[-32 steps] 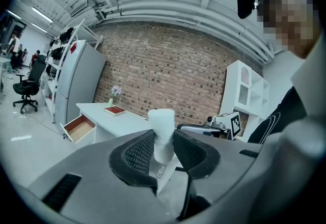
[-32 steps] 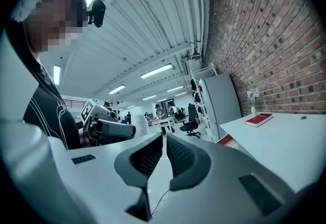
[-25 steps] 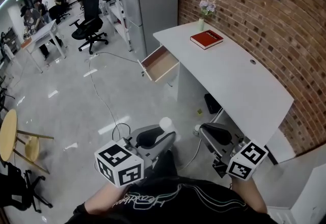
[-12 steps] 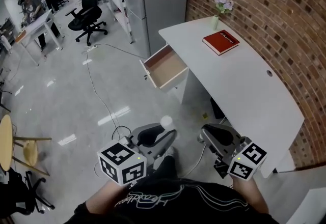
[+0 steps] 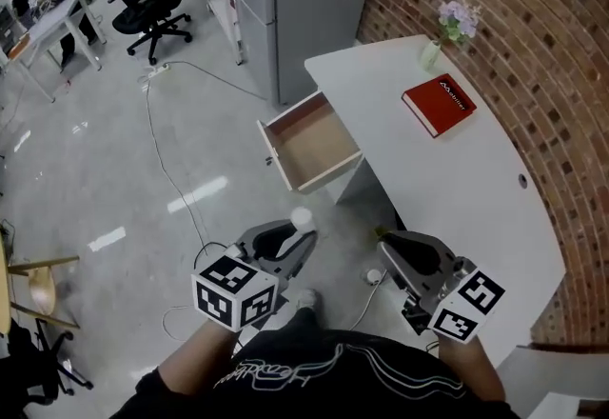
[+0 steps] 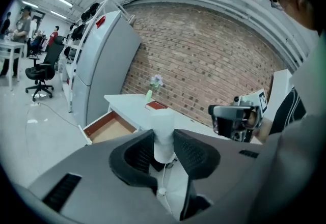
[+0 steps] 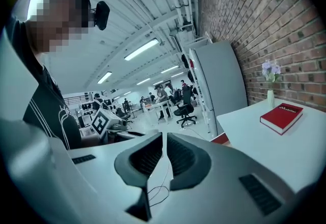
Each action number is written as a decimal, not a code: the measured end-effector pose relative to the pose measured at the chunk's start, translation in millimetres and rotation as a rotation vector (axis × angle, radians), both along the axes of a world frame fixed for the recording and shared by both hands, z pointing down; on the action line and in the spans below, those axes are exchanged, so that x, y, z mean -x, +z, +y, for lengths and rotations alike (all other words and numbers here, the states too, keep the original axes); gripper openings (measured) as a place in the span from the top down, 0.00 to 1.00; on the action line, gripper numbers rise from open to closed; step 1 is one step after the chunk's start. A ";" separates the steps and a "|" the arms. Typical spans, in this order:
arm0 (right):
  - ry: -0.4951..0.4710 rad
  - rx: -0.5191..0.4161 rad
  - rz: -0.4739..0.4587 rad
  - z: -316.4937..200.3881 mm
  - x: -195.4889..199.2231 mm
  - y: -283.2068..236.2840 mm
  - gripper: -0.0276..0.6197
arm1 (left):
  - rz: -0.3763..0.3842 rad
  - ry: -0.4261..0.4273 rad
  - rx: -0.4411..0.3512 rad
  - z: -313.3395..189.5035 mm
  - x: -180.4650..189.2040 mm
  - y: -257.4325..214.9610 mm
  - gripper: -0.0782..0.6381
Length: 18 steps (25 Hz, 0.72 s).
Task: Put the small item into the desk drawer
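The left tool is clenched on a small white item, which stands upright between its jaws. Ahead of that tool and well apart from it, the drawer stands open, pulled out from the tabletop. The right tool, beside the left one, has its jaws drawn together with nothing between them. Beyond it, a red book lies on the tabletop.

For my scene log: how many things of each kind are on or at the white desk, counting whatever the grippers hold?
red book: 1
vase of flowers: 1
open drawer: 1
small white item, clamped in the left gripper: 1
Total: 4
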State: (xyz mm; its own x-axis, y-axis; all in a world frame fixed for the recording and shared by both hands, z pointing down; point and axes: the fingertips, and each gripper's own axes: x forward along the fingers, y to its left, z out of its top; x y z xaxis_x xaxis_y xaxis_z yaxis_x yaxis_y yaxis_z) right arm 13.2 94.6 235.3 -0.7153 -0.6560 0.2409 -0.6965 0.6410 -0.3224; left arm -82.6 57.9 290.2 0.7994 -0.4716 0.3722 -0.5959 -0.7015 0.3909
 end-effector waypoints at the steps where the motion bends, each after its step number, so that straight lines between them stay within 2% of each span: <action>1: 0.001 -0.001 0.001 -12.9 -0.7 0.7 0.87 | -0.025 -0.007 -0.011 -16.6 1.2 6.6 0.70; 4: 0.009 0.003 -0.013 -43.2 -1.9 5.7 0.87 | -0.110 -0.005 -0.050 -56.3 3.6 24.7 0.70; 9: 0.008 0.000 -0.026 -75.8 -2.8 16.5 0.87 | -0.208 0.023 -0.087 -100.0 -2.8 45.4 0.70; 14: -0.001 0.000 -0.060 -111.2 -10.2 29.3 0.87 | -0.238 0.053 -0.090 -138.0 -23.3 62.6 0.70; 18: 0.000 0.010 -0.075 -147.5 -21.2 43.1 0.87 | -0.311 0.073 -0.121 -172.0 -36.2 81.1 0.70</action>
State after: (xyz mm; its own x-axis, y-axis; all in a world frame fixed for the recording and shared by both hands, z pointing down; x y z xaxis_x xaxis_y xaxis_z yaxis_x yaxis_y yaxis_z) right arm 34.4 -52.9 278.4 -0.7313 -0.6543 0.1926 -0.6703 0.6373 -0.3801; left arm -46.4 -114.1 371.4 0.6896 -0.4727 0.5486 -0.6199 -0.7769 0.1097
